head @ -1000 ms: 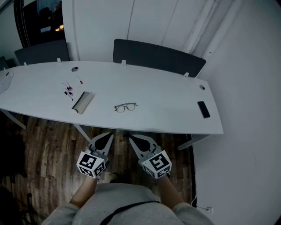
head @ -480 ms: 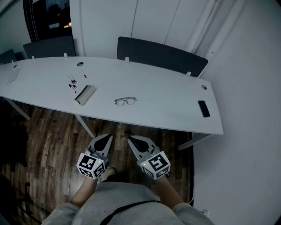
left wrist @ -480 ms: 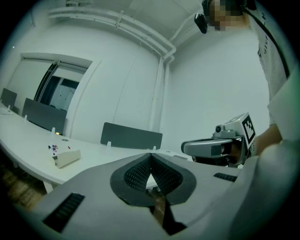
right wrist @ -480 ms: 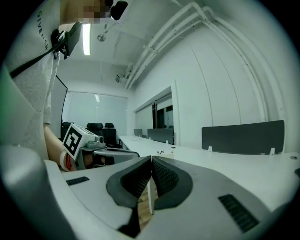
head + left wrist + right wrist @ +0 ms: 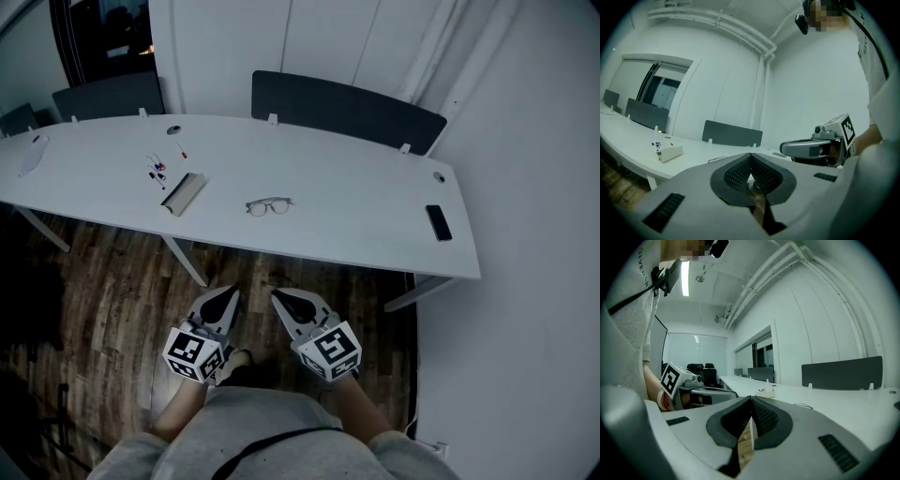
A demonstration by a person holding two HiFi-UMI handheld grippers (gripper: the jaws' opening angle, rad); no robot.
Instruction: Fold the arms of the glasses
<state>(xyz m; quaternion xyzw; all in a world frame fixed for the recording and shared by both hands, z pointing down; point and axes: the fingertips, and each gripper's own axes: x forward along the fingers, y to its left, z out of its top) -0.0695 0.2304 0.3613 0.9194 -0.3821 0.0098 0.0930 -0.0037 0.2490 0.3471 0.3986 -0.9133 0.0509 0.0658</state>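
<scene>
A person stands back from a long white table (image 5: 356, 220), holding both claws low at waist height over a dark wooden floor (image 5: 103, 291). The left claw (image 5: 226, 294) and the right claw (image 5: 282, 298) each have their jaws pressed together with nothing between them.

Past the table's near edge, the glasses (image 5: 269, 205) lie on the tabletop, lenses side by side, well apart from both claws. Whether their arms stand open is too small to tell.

Further left sit a grey wedge-shaped case (image 5: 182, 192) and some small coloured bits (image 5: 156, 172). A dark phone (image 5: 438, 222) lies near the right end.

The likely risks:
- The jaws need to part before any grip.
- The thin, light frame may skid on the smooth top when one arm is pushed, unless the other claw steadies it.
- Lying close to the near edge, it could be nudged onto the floor.
- A hard pinch could bend the wire or mark a lens.
</scene>
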